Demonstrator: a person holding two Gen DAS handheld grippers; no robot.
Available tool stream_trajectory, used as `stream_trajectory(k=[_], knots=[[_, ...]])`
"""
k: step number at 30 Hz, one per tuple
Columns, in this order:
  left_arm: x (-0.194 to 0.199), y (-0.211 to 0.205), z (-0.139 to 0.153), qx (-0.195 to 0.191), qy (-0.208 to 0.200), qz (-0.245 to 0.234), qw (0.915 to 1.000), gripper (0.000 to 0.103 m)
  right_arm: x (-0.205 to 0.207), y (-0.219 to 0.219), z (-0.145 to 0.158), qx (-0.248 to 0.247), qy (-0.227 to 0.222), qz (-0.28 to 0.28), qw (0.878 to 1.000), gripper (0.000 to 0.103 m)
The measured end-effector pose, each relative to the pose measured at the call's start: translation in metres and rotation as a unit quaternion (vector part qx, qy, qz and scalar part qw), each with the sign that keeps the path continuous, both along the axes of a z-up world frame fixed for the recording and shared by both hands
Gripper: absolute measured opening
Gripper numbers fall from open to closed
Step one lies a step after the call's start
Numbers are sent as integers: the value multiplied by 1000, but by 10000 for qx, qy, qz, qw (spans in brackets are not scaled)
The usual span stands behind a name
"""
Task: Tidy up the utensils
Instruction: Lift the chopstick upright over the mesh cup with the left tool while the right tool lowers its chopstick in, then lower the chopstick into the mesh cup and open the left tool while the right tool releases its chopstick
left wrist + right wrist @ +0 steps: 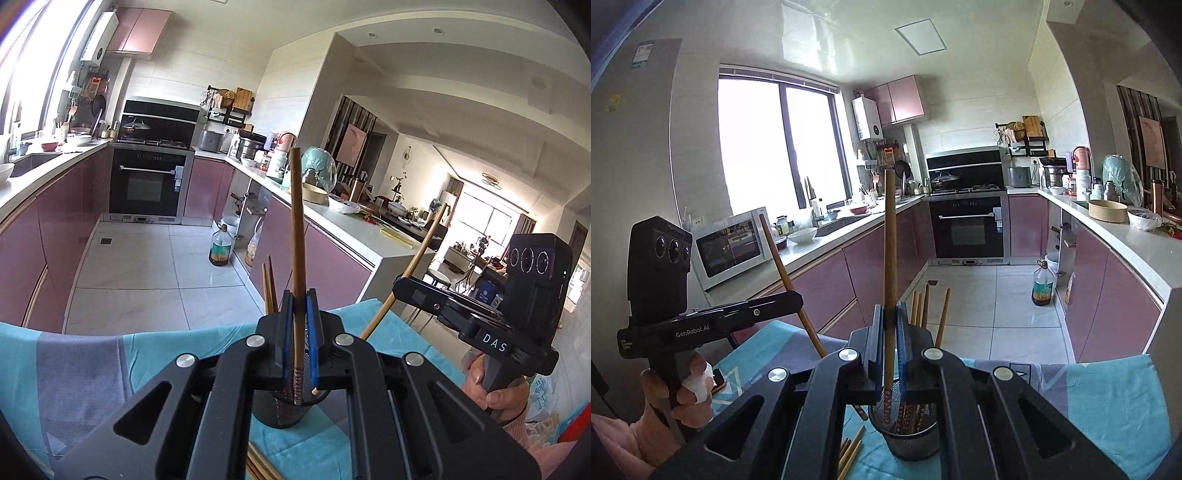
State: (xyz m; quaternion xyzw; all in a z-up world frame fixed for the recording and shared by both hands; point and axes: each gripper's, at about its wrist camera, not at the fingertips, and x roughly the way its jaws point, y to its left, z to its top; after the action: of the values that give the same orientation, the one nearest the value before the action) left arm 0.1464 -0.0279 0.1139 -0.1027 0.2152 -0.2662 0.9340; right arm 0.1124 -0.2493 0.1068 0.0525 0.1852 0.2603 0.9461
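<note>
In the left wrist view my left gripper is shut on a brown chopstick that stands upright, its patterned end hanging over the black mesh holder. Other chopsticks lean inside the holder. My right gripper is shut on a second upright chopstick above the same holder, which holds several chopsticks. Each view shows the other gripper off to the side, held by a hand, with its chopstick slanting through its jaws.
A teal and grey cloth covers the table under the holder. Loose chopsticks lie on it near the front edge. Beyond are pink kitchen cabinets, an oven and an oil bottle on the tiled floor.
</note>
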Motion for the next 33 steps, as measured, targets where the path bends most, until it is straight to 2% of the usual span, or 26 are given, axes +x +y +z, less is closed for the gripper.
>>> stream_trajectory(k=[6, 20, 26, 33], knots=[[13, -14, -5, 200, 44, 50, 9998, 8, 16, 5, -8, -105, 153, -78, 9998, 5], [41, -48, -44, 1147, 726, -216, 9905, 8, 47, 24, -45, -711, 966, -29, 9928, 5], [57, -56, -59, 1374, 960, -331, 9853, 8, 61, 30, -61, -902, 1359, -44, 9866, 5], [79, -60, -71, 1399, 1141, -228, 9833, 10, 71, 31, -69, -832, 1487, -166, 9852, 7]])
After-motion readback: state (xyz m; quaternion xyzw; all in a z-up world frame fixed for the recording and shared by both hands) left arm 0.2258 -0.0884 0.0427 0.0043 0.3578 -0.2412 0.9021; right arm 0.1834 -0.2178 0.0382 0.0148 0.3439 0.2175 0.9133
